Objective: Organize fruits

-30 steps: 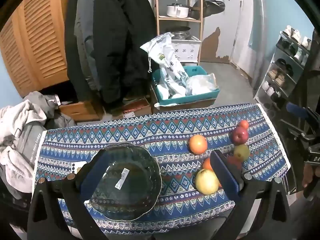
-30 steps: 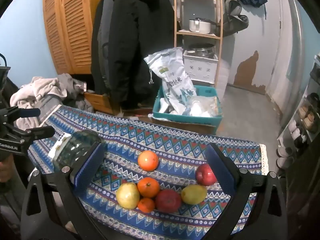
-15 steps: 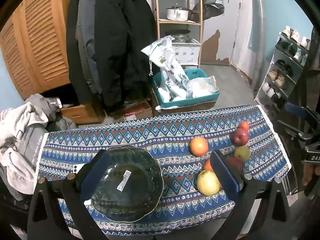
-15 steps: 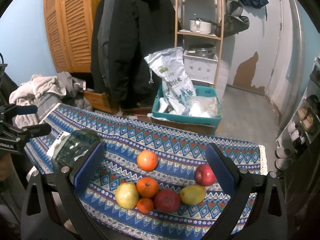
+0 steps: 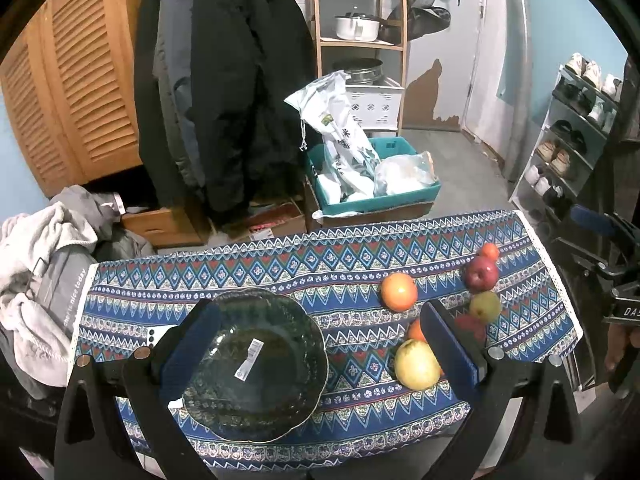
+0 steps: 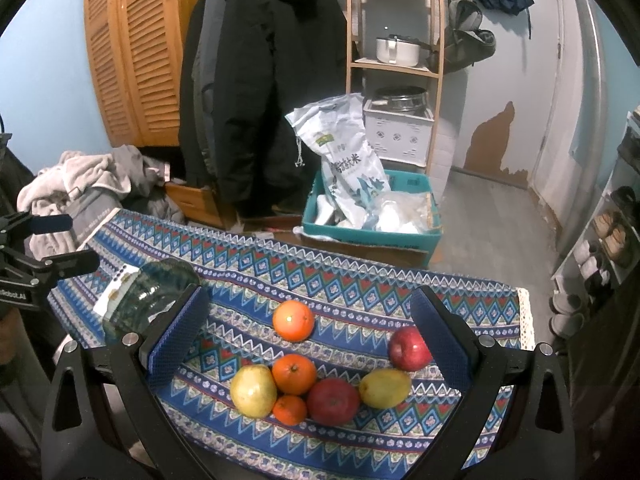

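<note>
A dark glass bowl point(image 5: 256, 364) with a white sticker sits on the patterned blue cloth point(image 5: 280, 268); my left gripper point(image 5: 320, 344) hangs open above it. It also shows in the right wrist view point(image 6: 152, 300). Several fruits lie to the right: an orange point(image 6: 293, 320), a second orange point(image 6: 294, 374), a small orange point(image 6: 290, 409), a yellow pear point(image 6: 253, 390), two red apples point(image 6: 333, 401) point(image 6: 409, 349) and a yellow-green fruit point(image 6: 385, 388). My right gripper point(image 6: 306, 340) is open and empty above the cluster.
A phone point(image 5: 158, 334) lies beside the bowl's left. Beyond the table stand a teal crate point(image 5: 372, 192) with bags, hanging coats point(image 5: 224, 92), a wooden shelf point(image 5: 360, 40) and a shoe rack point(image 5: 572, 140). Clothes point(image 5: 40, 280) pile at the left.
Both views have drifted slightly; the table has slid a little lower in frame. The fruits and the bowl have not moved. Both grippers stay open.
</note>
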